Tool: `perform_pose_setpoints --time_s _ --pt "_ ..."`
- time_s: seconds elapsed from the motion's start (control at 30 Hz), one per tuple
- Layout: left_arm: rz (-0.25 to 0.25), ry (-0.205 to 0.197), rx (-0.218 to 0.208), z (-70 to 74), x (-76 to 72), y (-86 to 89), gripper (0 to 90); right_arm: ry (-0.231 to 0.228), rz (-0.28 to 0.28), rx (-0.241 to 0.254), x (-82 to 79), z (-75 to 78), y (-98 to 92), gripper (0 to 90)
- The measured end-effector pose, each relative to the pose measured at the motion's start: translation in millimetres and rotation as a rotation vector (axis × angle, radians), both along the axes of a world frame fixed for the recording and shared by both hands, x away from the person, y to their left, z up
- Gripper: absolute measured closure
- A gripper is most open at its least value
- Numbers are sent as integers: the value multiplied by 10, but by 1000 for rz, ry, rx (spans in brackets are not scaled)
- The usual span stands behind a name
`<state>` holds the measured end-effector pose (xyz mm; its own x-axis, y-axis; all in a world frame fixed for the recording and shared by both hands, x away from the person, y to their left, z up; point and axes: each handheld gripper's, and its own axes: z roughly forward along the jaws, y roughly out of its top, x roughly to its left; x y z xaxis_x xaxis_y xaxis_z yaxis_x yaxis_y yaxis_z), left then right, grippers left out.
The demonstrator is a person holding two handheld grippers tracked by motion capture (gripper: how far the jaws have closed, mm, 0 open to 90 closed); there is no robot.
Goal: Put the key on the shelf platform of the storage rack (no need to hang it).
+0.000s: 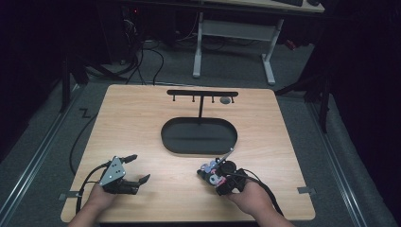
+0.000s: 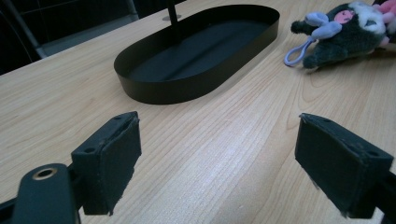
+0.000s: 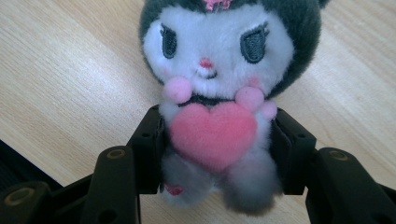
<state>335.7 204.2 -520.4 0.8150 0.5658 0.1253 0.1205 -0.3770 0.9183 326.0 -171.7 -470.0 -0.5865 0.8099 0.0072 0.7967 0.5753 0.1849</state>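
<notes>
My right claw: I am clenching my right gripper (image 3: 215, 154) on the body of the plush toy (image 3: 217, 84); in the right gripper view the jaws are pressing in on both sides just under the pink heart, and the face is looking back at me.

Where the toy is: it is lying low over the near right part of the table (image 1: 142, 118), just on my side of the tray, and I cannot tell whether it is resting on the wood or already lifted a little.

My left claw: I am holding my left gripper (image 1: 126, 171) released, jaws wide apart with bare wood between them, hovering near the left front edge and well apart from the toy.

Toy's loop: a lilac cord loop (image 2: 299, 49) is sticking out from the toy's head end.

Tray: the black oval tray (image 1: 198, 137) is sitting empty at mid table.

Rack: a black T-shaped stand (image 1: 202, 94) is rising from the tray's far side, with small pegs under its bar.

Progress, as I judge it: I am guessing the toy is meant for a peg or the tray; the grasp is done, while the carry and the hanging or placing are still ahead.
</notes>
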Motion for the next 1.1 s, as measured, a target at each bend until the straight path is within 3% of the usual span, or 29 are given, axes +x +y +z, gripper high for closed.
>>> perform_pose_setpoints --time_s 0.03,0.13,0.43,0.77,1.07,1.1 --pt "-1 0 0 0 0 0 154 2 -19 2 -6 19 6 470" --pt "1 1 -1 -1 -1 -1 154 -12 -1 4 -7 61 -6 469" --pt "3 3 -4 3 -7 11 154 -32 -22 11 11 162 -57 469" --pt "2 1 -5 1 -3 7 154 -39 12 24 78 158 -10 468" --pt "3 -2 5 -2 -13 -4 154 -22 -16 50 119 168 57 469" --pt "2 0 3 0 -11 0 154 -35 4 46 150 157 50 469"
